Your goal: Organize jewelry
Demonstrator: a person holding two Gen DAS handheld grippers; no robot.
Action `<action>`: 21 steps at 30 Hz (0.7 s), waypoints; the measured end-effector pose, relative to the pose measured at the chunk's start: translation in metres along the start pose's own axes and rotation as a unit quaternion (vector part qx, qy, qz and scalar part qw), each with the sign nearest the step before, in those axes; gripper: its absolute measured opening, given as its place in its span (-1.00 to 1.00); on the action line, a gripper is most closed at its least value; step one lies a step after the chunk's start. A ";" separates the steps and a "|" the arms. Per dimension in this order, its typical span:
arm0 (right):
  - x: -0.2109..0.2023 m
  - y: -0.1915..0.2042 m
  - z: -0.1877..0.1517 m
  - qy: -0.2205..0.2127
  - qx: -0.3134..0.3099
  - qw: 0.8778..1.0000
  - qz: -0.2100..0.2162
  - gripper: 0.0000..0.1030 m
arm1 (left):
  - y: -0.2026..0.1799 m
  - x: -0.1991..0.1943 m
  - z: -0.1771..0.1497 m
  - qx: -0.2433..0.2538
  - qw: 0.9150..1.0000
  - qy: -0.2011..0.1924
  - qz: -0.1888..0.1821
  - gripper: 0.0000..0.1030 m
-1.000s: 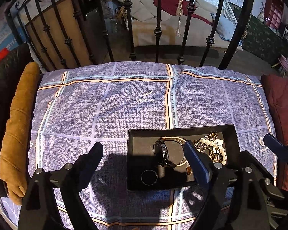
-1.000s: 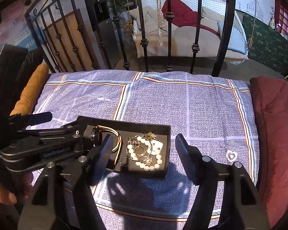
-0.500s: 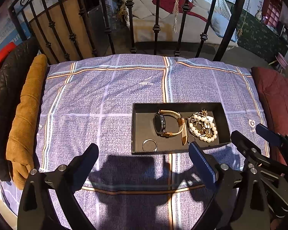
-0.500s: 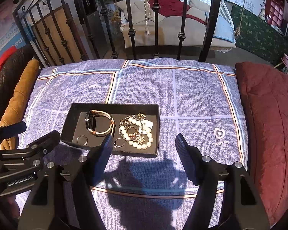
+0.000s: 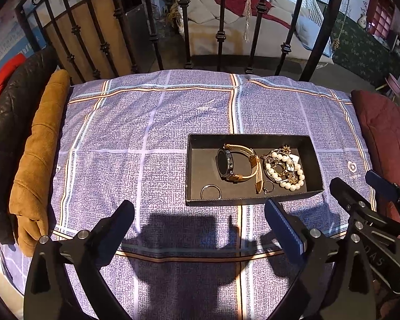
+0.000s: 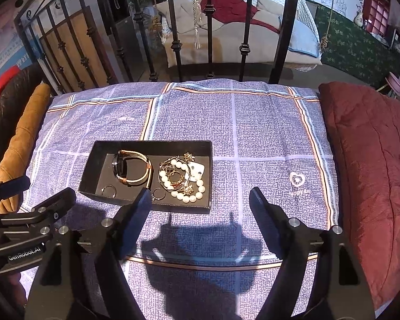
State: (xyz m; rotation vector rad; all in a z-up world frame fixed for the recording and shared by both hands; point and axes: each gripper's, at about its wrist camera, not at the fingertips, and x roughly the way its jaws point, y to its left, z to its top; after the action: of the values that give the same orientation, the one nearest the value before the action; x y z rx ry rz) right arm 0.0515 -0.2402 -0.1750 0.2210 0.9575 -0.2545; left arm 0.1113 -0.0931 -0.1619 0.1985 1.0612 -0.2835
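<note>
A black tray lies on the purple checked cushion; it also shows in the right wrist view. In it lie a watch with a tan strap, a pearl bracelet tangled with gold pieces, and two small rings. My left gripper is open and empty, held above the cushion just near of the tray. My right gripper is open and empty, near and to the right of the tray.
A black iron railing stands behind the cushion. A tan pillow and black jacket lie on the left. A dark red cushion lies on the right. The other gripper shows at each view's edge.
Both grippers have pulled back and up from the tray; it now lies farther off in both views. Both stay open and empty. The jewelry has not moved.
</note>
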 end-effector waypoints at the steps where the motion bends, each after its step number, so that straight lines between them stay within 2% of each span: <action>1: 0.000 0.000 0.000 0.000 0.001 1.000 0.000 0.46 | 0.000 0.000 0.000 0.000 1.000 0.000 0.000 0.86; 21: 0.003 0.002 -0.002 0.006 -0.006 1.000 0.001 0.46 | 0.005 0.000 -0.001 -0.011 1.000 0.003 0.008 0.87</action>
State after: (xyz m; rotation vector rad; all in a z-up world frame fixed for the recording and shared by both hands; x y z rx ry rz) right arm 0.0521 -0.2381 -0.1783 0.2122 0.9709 -0.2463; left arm 0.1115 -0.0883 -0.1623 0.1877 1.0686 -0.2568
